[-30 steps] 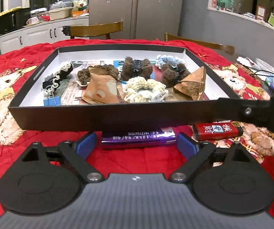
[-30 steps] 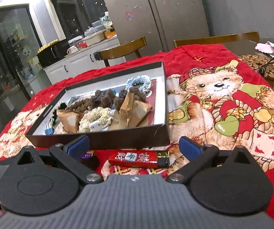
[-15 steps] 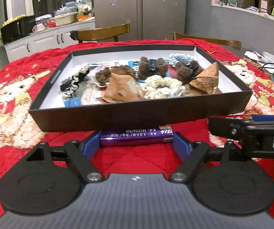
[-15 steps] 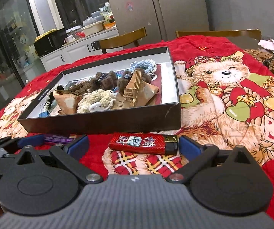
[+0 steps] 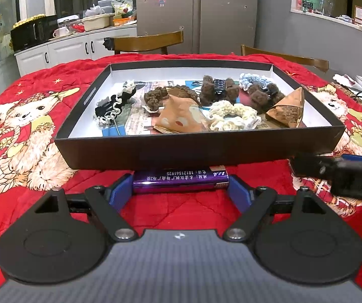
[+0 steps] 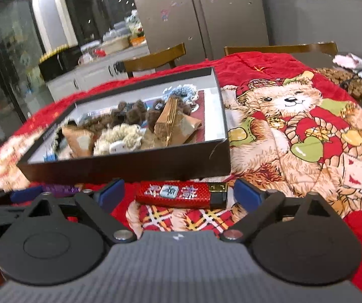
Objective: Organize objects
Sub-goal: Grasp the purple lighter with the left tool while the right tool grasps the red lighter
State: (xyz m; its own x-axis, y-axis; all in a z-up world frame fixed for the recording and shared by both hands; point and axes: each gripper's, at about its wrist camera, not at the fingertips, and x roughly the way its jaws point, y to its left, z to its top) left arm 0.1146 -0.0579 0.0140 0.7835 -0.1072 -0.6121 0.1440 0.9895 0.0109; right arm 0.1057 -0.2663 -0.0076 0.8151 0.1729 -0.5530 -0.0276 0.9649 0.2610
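A purple lighter [image 5: 181, 180] lies crosswise between my left gripper's [image 5: 181, 192] blue pads, which touch both its ends, just in front of the black box's [image 5: 196, 151] near wall. A red lighter [image 6: 181, 194] lies on the red cloth between my right gripper's [image 6: 179, 194] pads, with gaps on both sides. The box also shows in the right wrist view [image 6: 130, 166]. It holds several scrunchies, hair clips and brown paper packets. The purple lighter [image 6: 61, 189] and left gripper show at the left of the right wrist view.
A red bear-print cloth [image 6: 294, 126] covers the table. Wooden chairs [image 5: 148, 41] stand behind it. A brown woven mat [image 6: 345, 78] and cables lie at the far right. The right gripper's body [image 5: 345, 174] reaches in beside the box corner.
My left gripper has closed in on the purple lighter. My right gripper has moved forward around the red lighter, still open. Both views have shifted slightly.
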